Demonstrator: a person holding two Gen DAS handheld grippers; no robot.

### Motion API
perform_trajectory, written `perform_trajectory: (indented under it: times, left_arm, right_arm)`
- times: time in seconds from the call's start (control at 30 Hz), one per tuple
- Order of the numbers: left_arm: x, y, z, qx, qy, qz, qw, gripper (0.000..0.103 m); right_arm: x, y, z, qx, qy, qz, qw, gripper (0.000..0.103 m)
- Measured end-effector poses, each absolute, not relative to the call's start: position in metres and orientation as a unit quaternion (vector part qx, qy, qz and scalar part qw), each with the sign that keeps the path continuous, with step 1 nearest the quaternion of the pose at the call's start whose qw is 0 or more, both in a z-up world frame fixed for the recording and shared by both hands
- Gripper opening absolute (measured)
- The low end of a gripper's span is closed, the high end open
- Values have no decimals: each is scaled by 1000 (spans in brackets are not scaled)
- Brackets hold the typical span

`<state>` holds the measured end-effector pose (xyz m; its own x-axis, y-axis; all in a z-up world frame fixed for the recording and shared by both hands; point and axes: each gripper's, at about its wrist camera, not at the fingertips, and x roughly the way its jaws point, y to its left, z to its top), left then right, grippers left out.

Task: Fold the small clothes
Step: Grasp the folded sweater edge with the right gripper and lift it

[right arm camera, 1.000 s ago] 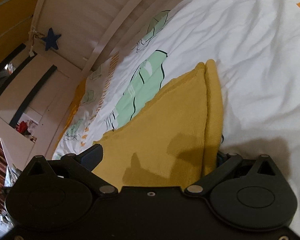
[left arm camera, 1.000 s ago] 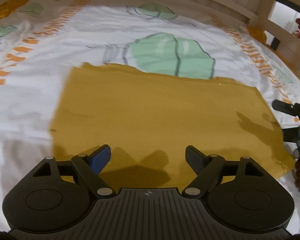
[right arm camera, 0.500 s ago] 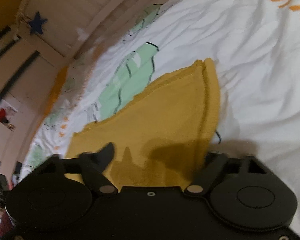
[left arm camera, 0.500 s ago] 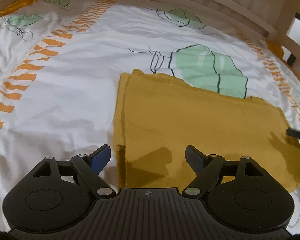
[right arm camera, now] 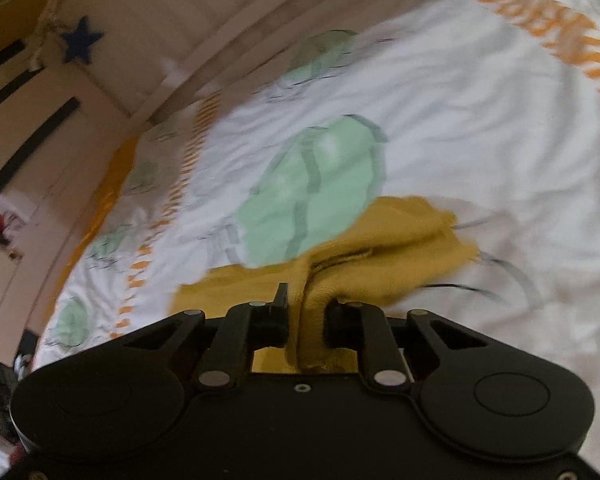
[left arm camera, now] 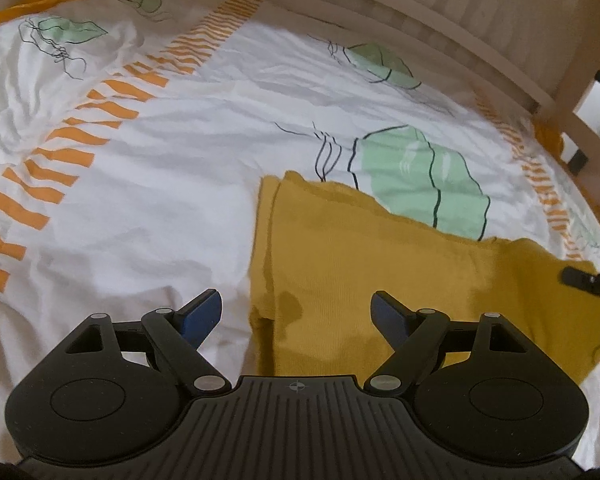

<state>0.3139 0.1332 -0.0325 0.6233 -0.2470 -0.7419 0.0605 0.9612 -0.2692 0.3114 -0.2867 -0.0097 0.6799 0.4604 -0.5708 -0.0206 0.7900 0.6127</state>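
Note:
A mustard-yellow knitted cloth (left arm camera: 380, 248) lies folded on the bed, with a doubled layer along its left side. My left gripper (left arm camera: 296, 304) hovers open over the cloth's near left corner, and nothing sits between its blue pads. In the right wrist view the jaws of my right gripper (right arm camera: 306, 312) are closing, and they pinch a bunched edge of the cloth (right arm camera: 400, 236) and hold it off the sheet. A tip of the right gripper (left arm camera: 580, 278) shows at the cloth's far right edge in the left wrist view.
The white bed sheet (left arm camera: 180, 184) has green leaf prints and orange stripes. A pale wooden bed rail (left arm camera: 440, 20) runs along the far side. A blue star (right arm camera: 80, 42) hangs on the wooden frame at the left.
My right gripper's jaws went from wide open to pinched on the cloth's edge and rose with it. My left gripper slid toward the cloth's left side and stayed open.

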Motion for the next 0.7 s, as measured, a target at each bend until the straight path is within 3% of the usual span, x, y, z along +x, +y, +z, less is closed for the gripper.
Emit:
perform_trajectory:
  times: [0.7]
  left_arm:
    - [315,176,-23,-136,416,-61,897,81]
  right_arm:
    - [343,-114,-23,245,405,210,855,25]
